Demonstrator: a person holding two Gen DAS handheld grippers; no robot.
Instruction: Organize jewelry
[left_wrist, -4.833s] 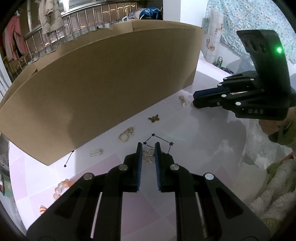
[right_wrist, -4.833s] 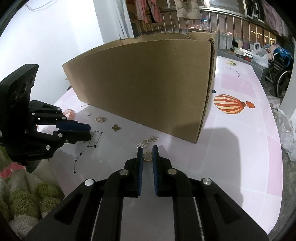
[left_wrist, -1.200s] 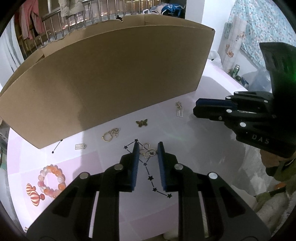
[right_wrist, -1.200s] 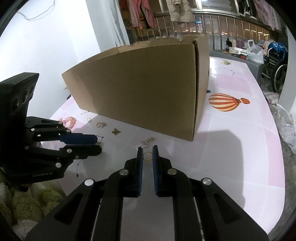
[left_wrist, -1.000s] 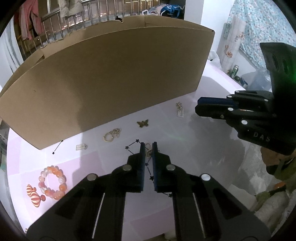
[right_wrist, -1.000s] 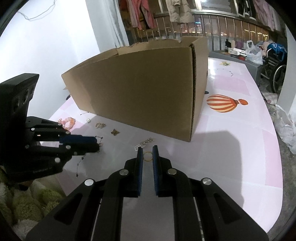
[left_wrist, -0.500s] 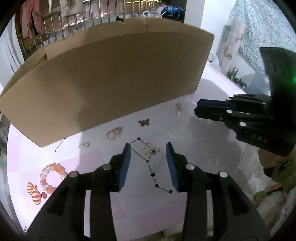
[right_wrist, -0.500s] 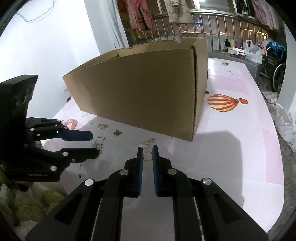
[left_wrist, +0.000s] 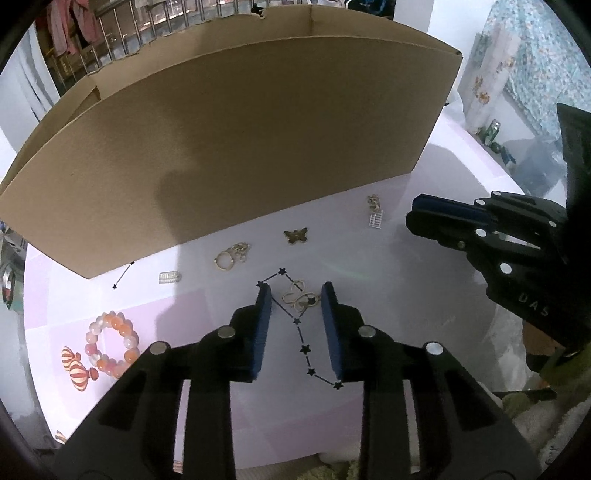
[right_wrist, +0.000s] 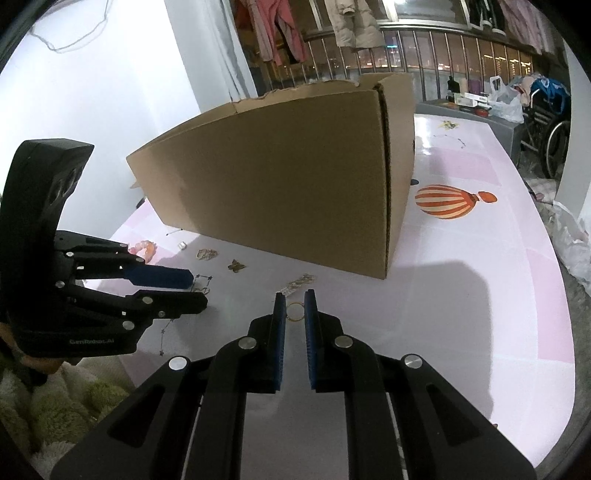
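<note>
- Since the frame half a second back, the left gripper (left_wrist: 295, 295) is narrowing its jaws again around the gold looped-wire pendant (left_wrist: 300, 297), which is lying between the blue pads untouched.
- Standing across the upper half of the frame, the big brown corrugated cardboard box (left_wrist: 236, 147) is walling off the jewelry, probably as its destination.
- Spreading below it, the glossy pink-and-white table (left_wrist: 369, 332) is carrying scattered small pieces.
- At the lower left, the pink and orange beaded bracelet (left_wrist: 110, 341) is resting, smooth and round.
- In the right wrist view, the right gripper (right_wrist: 294, 308) is pinching a thin gold ring (right_wrist: 294, 312), jaws narrow, likely ready for boxing.
- Centre frame, the flat bronze butterfly charm (left_wrist: 296, 235) is waiting.
</note>
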